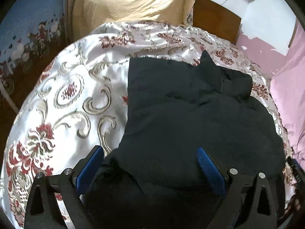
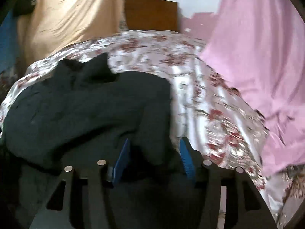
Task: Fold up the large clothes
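Observation:
A large black garment lies bunched on a floral satin bedspread. My left gripper is open, its blue-padded fingers wide apart over the garment's near edge, with cloth lying between them. In the right wrist view the same black garment fills the left and middle. My right gripper has its blue fingers partly apart with a thick fold of the black cloth bunched between them. That view is blurred.
A yellow cloth hangs at the far end of the bed beside a brown wooden board. A pink sheet lies along the right. A blue patterned curtain hangs at left.

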A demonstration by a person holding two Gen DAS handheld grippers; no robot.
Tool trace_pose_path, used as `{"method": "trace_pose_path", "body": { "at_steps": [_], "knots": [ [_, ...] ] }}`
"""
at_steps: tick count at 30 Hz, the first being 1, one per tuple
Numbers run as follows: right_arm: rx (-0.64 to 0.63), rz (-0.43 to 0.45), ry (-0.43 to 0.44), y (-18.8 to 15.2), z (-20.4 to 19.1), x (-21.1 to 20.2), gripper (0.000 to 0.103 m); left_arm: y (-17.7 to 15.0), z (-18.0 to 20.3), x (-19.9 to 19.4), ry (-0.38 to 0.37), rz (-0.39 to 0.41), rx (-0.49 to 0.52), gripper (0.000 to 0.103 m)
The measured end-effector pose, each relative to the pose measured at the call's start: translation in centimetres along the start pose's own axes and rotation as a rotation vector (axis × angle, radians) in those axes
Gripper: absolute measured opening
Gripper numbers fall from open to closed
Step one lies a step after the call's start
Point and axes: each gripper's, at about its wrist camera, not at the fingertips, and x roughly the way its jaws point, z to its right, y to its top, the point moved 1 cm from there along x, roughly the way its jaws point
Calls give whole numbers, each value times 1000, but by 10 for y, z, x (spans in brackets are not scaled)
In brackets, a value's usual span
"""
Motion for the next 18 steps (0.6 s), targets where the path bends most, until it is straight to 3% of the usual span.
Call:
{"method": "trace_pose_path", "body": {
  "at_steps": [3, 7, 10, 13, 18],
  "knots": [
    [59, 54, -21, 5, 16, -12, 63, 5, 8, -4, 3, 39, 35, 99],
    [-59, 89, 133, 17, -15, -13, 64, 11, 25, 10, 1, 45, 84, 99],
    [-149, 31, 272, 13, -48, 14, 63, 10, 31, 30, 33, 15, 112, 99],
    [-180, -27, 261, 4, -61, 46, 63, 0, 28, 47, 21, 21, 102, 103],
    [-105, -54, 331, -6, -52, 84, 67, -11, 19, 58, -42, 56, 67, 103]
  ]
}}
